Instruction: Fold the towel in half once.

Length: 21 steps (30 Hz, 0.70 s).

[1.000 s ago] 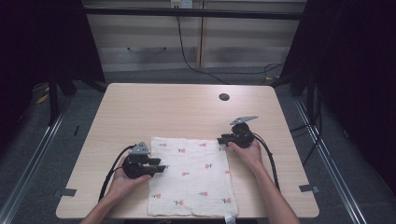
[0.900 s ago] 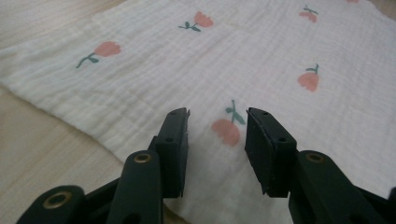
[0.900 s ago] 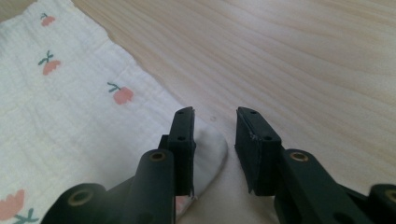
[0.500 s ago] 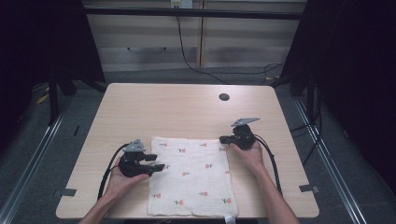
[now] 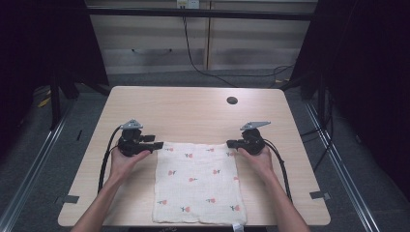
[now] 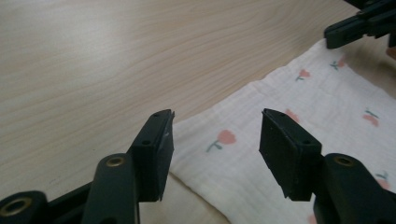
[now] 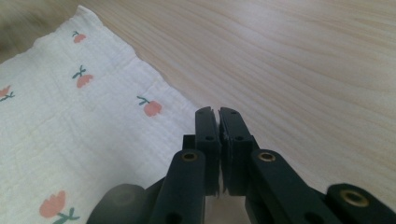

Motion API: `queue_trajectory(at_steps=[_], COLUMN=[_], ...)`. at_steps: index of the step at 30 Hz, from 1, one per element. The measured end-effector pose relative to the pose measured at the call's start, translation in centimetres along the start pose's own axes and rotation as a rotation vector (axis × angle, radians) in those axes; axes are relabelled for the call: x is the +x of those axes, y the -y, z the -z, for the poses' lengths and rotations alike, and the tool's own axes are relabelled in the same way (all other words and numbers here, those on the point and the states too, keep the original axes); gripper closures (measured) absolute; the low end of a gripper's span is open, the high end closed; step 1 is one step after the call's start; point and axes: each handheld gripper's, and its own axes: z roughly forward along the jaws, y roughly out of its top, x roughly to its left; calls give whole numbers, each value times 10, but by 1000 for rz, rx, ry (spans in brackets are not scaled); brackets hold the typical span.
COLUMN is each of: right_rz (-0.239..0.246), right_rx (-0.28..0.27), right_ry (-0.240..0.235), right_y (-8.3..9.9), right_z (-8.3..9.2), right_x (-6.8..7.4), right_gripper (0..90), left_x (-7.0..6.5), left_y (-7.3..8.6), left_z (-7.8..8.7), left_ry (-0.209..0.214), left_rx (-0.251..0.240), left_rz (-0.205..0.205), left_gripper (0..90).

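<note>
Pinching the cloth's (image 5: 197, 181) far right corner, right gripper (image 5: 231, 143) anchors it; left gripper (image 5: 159, 144), jaws spread and just closing slightly, straddles the far left corner to grab.

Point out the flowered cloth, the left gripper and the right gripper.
flowered cloth (image 5: 198, 186): high view, its middle.
left gripper (image 6: 215, 140): left gripper view, midway between its fingertips.
right gripper (image 7: 218, 116): right gripper view, between its closed tips.

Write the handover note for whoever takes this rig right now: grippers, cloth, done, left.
Left gripper: open, its jaws have just been closing a little, the cloth's far left corner between them, not pinched.
Right gripper: shut at the far right corner; whether it pinches the cloth's edge is unclear.
Cloth: spread flat on the table, near edge at the table's front.
Done: both grippers at the far corners.
Left: close the left, then likely fold.
</note>
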Motion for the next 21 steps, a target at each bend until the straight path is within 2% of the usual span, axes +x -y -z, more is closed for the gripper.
queue_trajectory(at_steps=[6,9,12,16,21], right_rz=[6,8,4,-2,-2], right_rx=[12,9,11,14,24], right_ry=[-3,-4,-2,-9,-6], right_y=[2,2,3,3,3], right_z=[-2,-1,-1,-1,-1], right_x=[1,1,-1,-1,-2], right_gripper=[871,870,870,868,868], left_x=[23,24,23,22,22], left_y=[5,7,7,7,8], left_z=[-17,-24,-24,-28,-31], left_ry=[-32,-24,-32,-46,-43], left_rx=[23,59,47,55,73], left_rz=[55,32,23,-2,-6], left_gripper=[550,564,595,638,659])
